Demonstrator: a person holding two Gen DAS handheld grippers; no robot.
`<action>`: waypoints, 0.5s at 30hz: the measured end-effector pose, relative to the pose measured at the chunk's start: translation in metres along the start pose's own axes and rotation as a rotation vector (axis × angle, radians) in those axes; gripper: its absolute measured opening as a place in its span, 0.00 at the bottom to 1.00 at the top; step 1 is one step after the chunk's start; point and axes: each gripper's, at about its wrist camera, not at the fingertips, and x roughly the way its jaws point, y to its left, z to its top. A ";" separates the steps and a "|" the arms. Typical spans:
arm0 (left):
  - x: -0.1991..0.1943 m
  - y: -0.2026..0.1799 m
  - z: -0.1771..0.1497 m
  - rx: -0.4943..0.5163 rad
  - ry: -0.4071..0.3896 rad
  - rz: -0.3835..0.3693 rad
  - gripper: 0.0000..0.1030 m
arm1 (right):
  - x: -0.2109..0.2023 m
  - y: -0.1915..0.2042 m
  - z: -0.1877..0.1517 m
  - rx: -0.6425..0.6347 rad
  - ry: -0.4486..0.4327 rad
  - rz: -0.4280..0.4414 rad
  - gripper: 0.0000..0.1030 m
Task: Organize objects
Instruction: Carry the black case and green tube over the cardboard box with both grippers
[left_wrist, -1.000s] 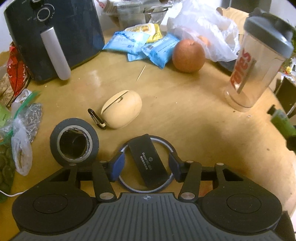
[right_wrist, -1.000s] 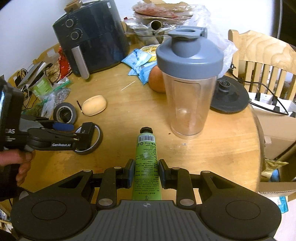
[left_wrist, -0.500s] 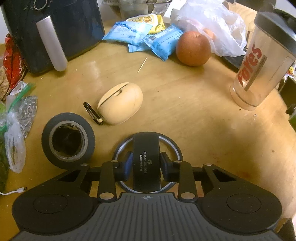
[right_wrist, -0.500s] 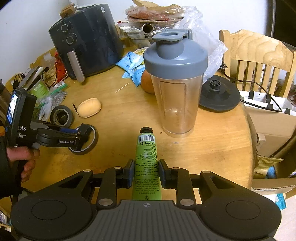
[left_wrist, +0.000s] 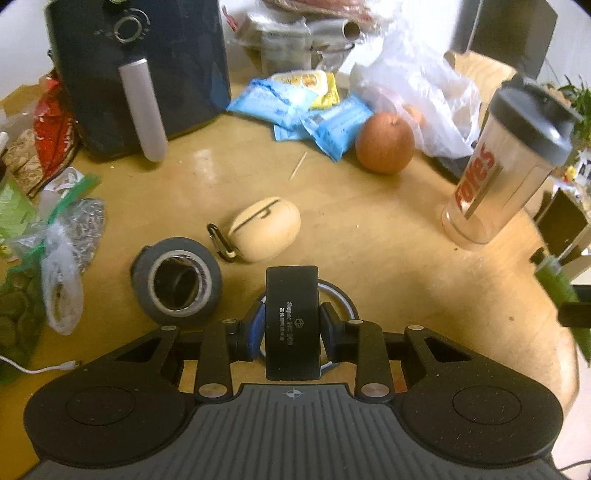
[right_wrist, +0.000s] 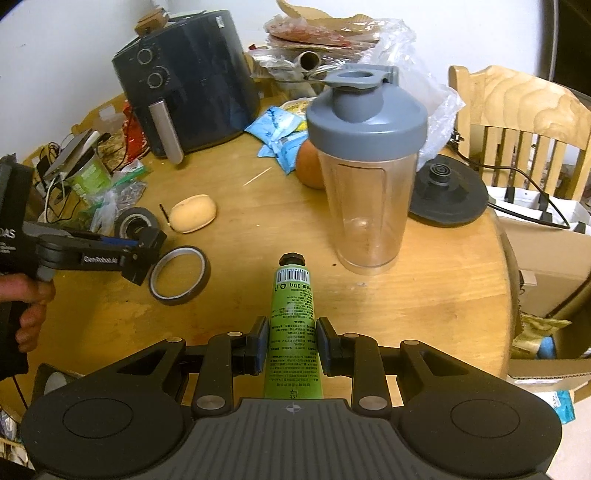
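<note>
A person's left gripper (left_wrist: 291, 325) has its jaws clamped on the flat black body of a tape dispenser (left_wrist: 291, 321), having just closed on it, its thin tape ring (right_wrist: 180, 275) tilted up from the round wooden bench (left_wrist: 388, 251). The right gripper (right_wrist: 290, 341) holds a green tube (right_wrist: 293, 325) between its jaws, cap pointing ahead toward the clear shaker bottle (right_wrist: 365, 166).

The dispenser appears gripped across smooth sides, so a quick swing could let it pivot or slip out, judging by how far it sticks past the jaws. Just left of and ahead of the left jaws sits a grey tape roll (left_wrist: 177, 282), and directly ahead a beige earbud case (left_wrist: 264, 229); a low carry could knock either. The soft tube may squeeze or slide under pressure. The empty shaker, close ahead of the right jaws, looks easy to tip.
</note>
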 end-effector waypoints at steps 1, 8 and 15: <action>-0.005 0.001 -0.001 -0.003 -0.009 0.000 0.30 | 0.000 0.002 0.000 -0.004 -0.001 0.004 0.29; -0.034 0.010 -0.006 -0.031 -0.049 -0.005 0.30 | -0.003 0.013 0.000 -0.033 -0.006 0.030 0.29; -0.061 0.016 -0.014 -0.050 -0.079 -0.016 0.30 | -0.008 0.026 -0.002 -0.058 -0.013 0.055 0.29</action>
